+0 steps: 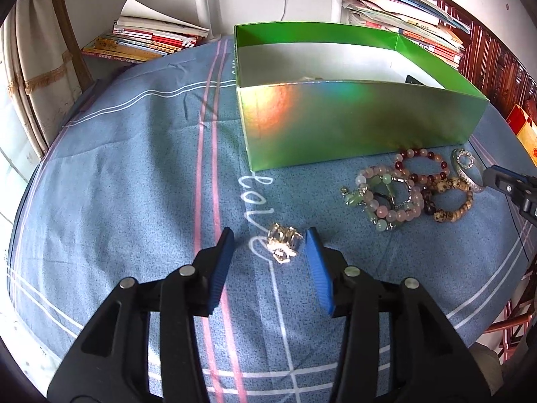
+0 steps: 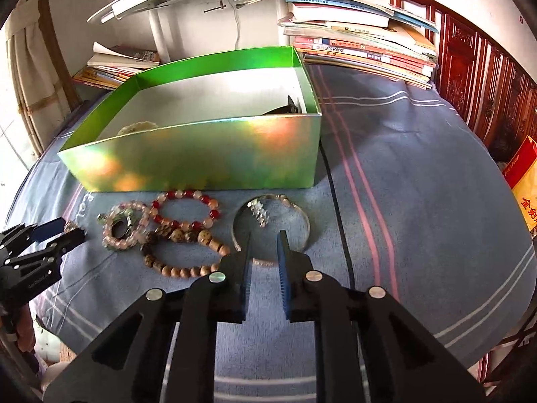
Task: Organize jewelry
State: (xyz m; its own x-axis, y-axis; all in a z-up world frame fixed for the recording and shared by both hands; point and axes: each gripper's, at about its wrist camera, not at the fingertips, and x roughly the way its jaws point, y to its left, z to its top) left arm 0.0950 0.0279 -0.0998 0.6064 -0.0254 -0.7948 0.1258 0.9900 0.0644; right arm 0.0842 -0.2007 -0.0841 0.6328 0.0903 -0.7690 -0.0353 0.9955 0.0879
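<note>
Little has been put away: the green box (image 1: 352, 124) holds few items, while beaded bracelets (image 2: 174, 228) remain on the tabletop. A silver trinket (image 1: 282, 243) lies between the left gripper's (image 1: 268, 238) spread jaws; the right gripper's (image 2: 265, 241) narrowly parted jaws straddle the silver bangle (image 2: 302, 215).

Daylight pours in from the left, by the curtain (image 1: 30, 67), and the room is bright. The green box (image 1: 352, 124) throws back rainbow glare on its glossy front wall, and its white floor is blown out. Both fisheye views bend hard at the dark corners. The blue cloth (image 2: 419, 174) looks slightly soft.
</note>
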